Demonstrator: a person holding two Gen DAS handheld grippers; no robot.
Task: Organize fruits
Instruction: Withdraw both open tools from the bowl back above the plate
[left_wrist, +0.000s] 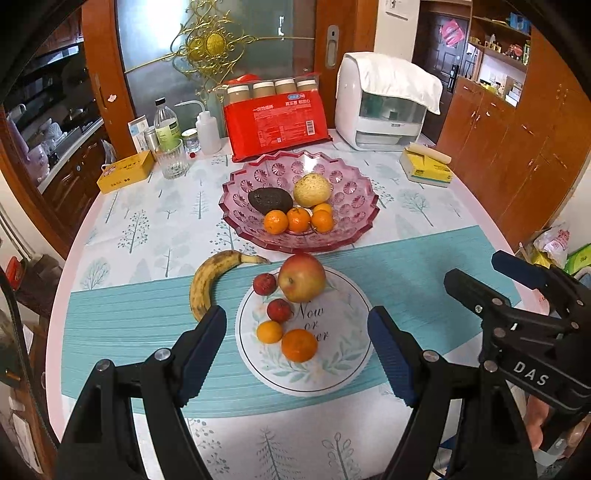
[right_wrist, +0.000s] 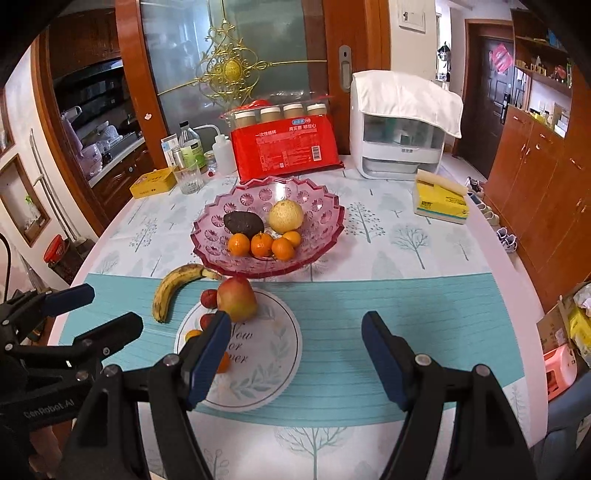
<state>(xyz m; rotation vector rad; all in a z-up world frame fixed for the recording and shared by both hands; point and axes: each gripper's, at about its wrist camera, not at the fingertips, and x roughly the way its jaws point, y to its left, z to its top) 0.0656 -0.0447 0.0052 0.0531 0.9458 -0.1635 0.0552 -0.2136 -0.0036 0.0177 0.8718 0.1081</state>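
Observation:
A pink glass bowl holds an avocado, a pale pear and several tangerines. In front of it a round mat carries an apple, two small red fruits, a kumquat and a tangerine. A banana lies left of the mat. My left gripper is open above the mat's near side, empty. My right gripper is open and empty over the mat's right part; it also shows in the left wrist view.
At the back stand a red package, a white appliance, bottles, a glass and a yellow box. A yellow tissue pack lies at the right. Wooden cabinets line the right side.

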